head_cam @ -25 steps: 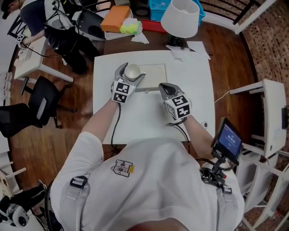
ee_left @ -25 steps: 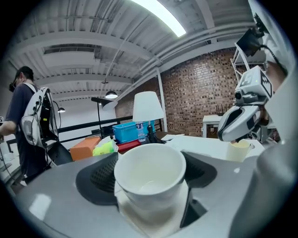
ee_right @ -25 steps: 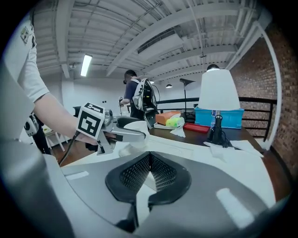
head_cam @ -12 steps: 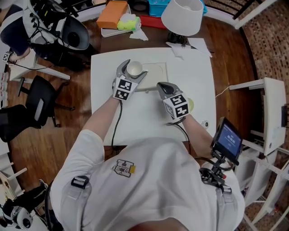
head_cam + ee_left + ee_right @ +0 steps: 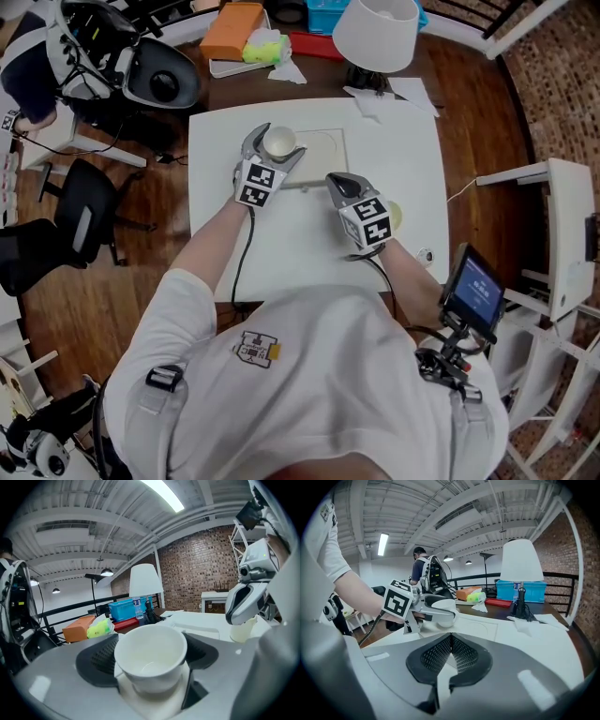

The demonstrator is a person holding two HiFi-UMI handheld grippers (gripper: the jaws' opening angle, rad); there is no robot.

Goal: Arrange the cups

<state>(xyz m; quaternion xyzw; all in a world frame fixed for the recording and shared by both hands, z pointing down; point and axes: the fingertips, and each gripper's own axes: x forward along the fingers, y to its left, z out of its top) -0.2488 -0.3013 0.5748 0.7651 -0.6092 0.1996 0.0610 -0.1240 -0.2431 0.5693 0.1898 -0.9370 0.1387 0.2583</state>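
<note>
White cup (image 5: 278, 142) is clamped in the left hand-held gripper (image 5: 270, 152), at the left edge of a shallow tray (image 5: 326, 152) on the white bench (image 5: 408, 159). The right hand-held gripper (image 5: 337, 182) is closed and empty. Wooden floor (image 5: 141, 281) and a brick wall (image 5: 562, 84) lie around.

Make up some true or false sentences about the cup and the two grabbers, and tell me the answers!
1. The left gripper holds a white cup between its jaws. True.
2. The right gripper has its jaws wide open. False: its jaws are pressed together with nothing between them.
3. The lamp behind the table has a white shade. True.
4. The white cup is full of juice. False: the left gripper view looks right into it, and it is empty.
5. The table is black. False: its top is white.
</note>
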